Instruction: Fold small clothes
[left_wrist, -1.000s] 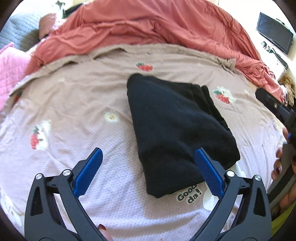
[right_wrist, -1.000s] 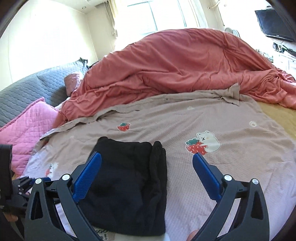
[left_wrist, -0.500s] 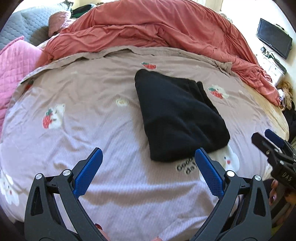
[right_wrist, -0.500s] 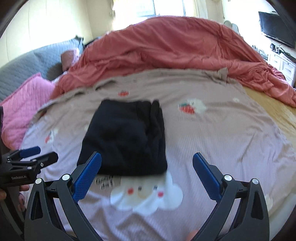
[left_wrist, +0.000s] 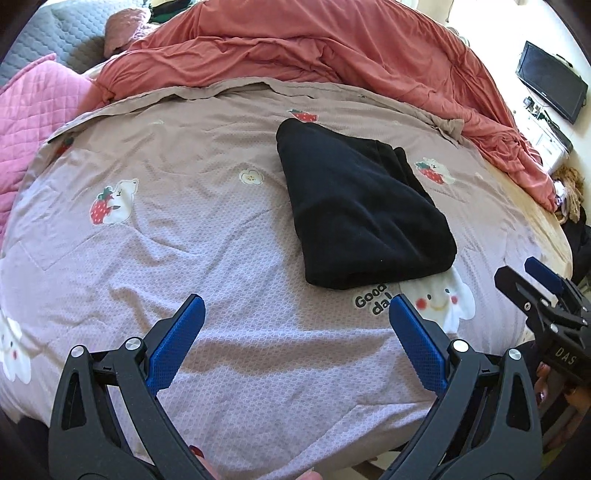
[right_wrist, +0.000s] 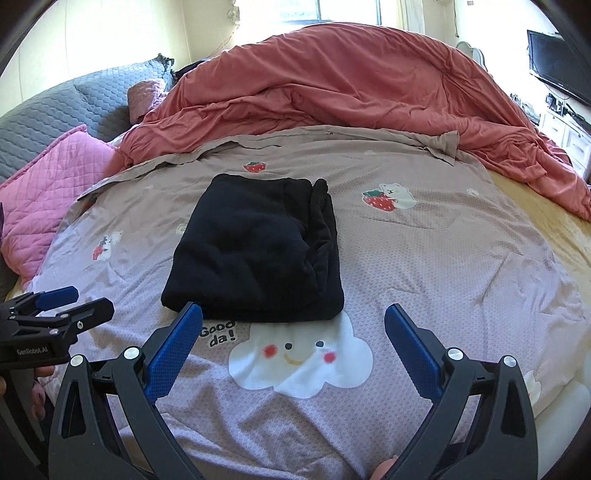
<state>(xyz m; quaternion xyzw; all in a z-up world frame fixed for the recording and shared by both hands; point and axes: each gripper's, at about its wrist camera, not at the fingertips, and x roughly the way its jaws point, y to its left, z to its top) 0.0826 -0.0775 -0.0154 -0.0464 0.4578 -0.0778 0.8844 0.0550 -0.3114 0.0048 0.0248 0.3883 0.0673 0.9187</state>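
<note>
A folded black garment (right_wrist: 255, 251) lies on the bed (right_wrist: 461, 266) beyond the left claw (left_wrist: 295, 343) and right claw (right_wrist: 293, 347), both spread wide and empty; its seemingly loose right-hand layers could slump if snagged.

Bed's got a mauve cartoon sheet (right_wrist: 424, 258), a rumpled red duvet (right_wrist: 351, 81) at the far edge, pink pillow (right_wrist: 48, 184) at the left edge.
</note>
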